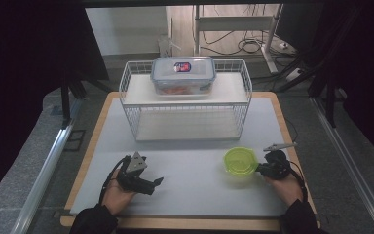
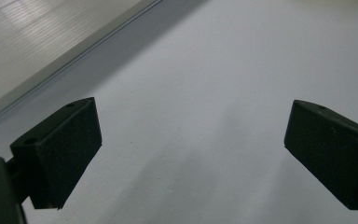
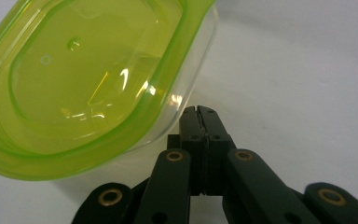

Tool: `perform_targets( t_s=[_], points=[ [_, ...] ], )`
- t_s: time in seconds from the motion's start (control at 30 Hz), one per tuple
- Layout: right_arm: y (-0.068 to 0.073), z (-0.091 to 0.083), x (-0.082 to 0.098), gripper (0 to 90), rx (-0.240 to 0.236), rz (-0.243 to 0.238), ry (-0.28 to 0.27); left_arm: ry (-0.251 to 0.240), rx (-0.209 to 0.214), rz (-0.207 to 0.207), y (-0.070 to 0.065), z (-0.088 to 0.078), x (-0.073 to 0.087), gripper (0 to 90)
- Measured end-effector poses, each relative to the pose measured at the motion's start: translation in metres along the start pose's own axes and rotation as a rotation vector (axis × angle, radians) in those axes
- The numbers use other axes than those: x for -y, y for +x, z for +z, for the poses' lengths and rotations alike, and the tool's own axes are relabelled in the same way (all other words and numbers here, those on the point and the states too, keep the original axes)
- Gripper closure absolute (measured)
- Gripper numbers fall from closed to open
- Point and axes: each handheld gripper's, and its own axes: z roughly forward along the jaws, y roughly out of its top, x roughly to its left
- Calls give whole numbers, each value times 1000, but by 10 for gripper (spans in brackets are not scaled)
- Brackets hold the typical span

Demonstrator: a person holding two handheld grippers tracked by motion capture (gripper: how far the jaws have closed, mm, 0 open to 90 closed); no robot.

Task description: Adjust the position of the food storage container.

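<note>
1. The green tub (image 1: 240, 161) stands on the front right part of the tabletop (image 1: 195, 170), directly to the left of the right claw (image 1: 261, 168). From the claw, the tub lies toward the middle of the tabletop, touching or almost touching its tips.
2. In the right gripper view the two jaws are pressed together with no gap. They sit just under the green rim of the tub (image 3: 98, 74), against its clear wall. I cannot tell if a thin edge is pinched between them; it looks more like they only touch.
3. The tub looks slightly oval, and its long axis seems to run left to right, toward the claw.
4. The left claw (image 1: 153, 184) is well apart from the tub, at the front left, and points to the right. In the left gripper view its jaws stand wide apart and hold nothing.
5. So the right hand (image 1: 285, 183) is much nearer to the tub.
6. The tabletop is flat, white and matte. Behind stands a wire rack (image 1: 187, 100) with a closed clear box (image 1: 183, 74) on its upper shelf.
7. The room around is dark, with cables on the floor behind.
</note>
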Motion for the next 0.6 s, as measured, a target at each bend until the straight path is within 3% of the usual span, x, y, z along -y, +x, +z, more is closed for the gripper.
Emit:
perform_targets(
  t_s=[0.33, 0.6],
  points=[
    [5, 4, -1, 899, -14, -14, 15, 4, 0, 1, 0, 1, 0, 39],
    [20, 15, -7, 899, -42, -58, 31, 4, -5, -1, 1, 1, 0, 39]
  ],
)
